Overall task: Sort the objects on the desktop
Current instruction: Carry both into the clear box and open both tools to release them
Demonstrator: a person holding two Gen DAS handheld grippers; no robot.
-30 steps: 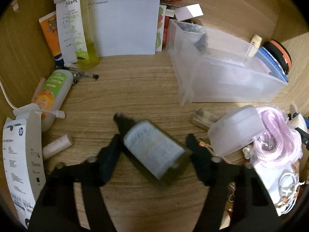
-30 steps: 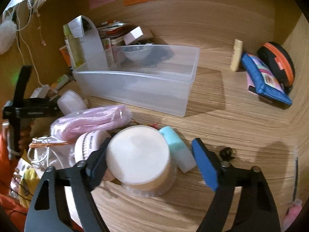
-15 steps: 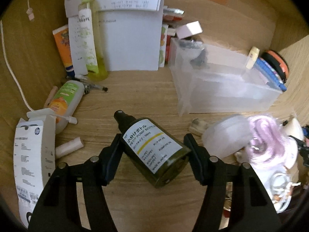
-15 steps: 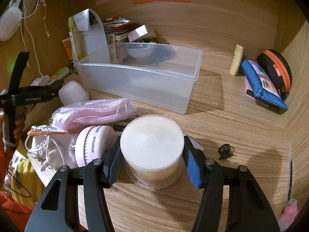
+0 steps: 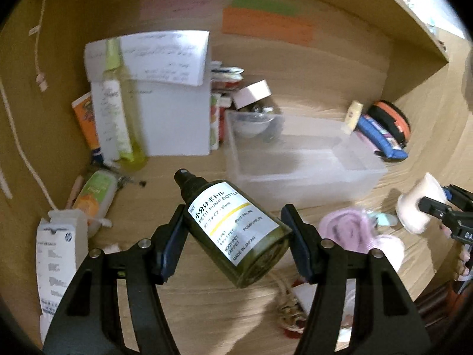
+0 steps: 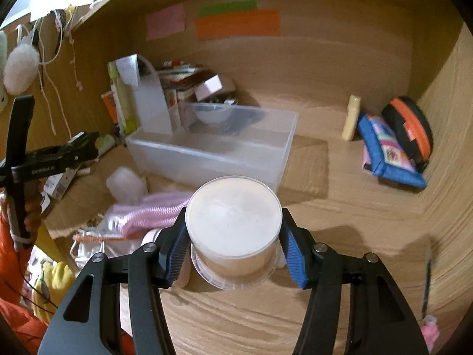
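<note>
1. left gripper (image 5: 236,230): pinched on the dark green pump bottle (image 5: 233,233), which is held tilted, cap toward the back edge of the surface (image 5: 189,295), and carried clear of it.
2. right gripper (image 6: 233,245): pressed on the white round container (image 6: 233,224), the pads set against its clear side wall; the container appears lifted off the surface.
3. clear plastic bin (image 6: 212,153): placed toward the back of the surface, mostly empty, with a small bowl (image 6: 211,114) at its back left end; judged to be the likely destination for both held items.
4. pink pouch (image 6: 147,216): left lying near the front left of the surface, beside loose clutter.
5. risk, bottle: the grip is taken across a smooth, slanted cylinder; a slip or rotation between the pads could be caused by any jolt in transit.
6. risk, container: the thin clear wall may flex or slip under the pads.
7. risk, convergence: a collision of the two grippers, or a knock against the bin wall, could be caused if both are brought to the bin together.
</note>
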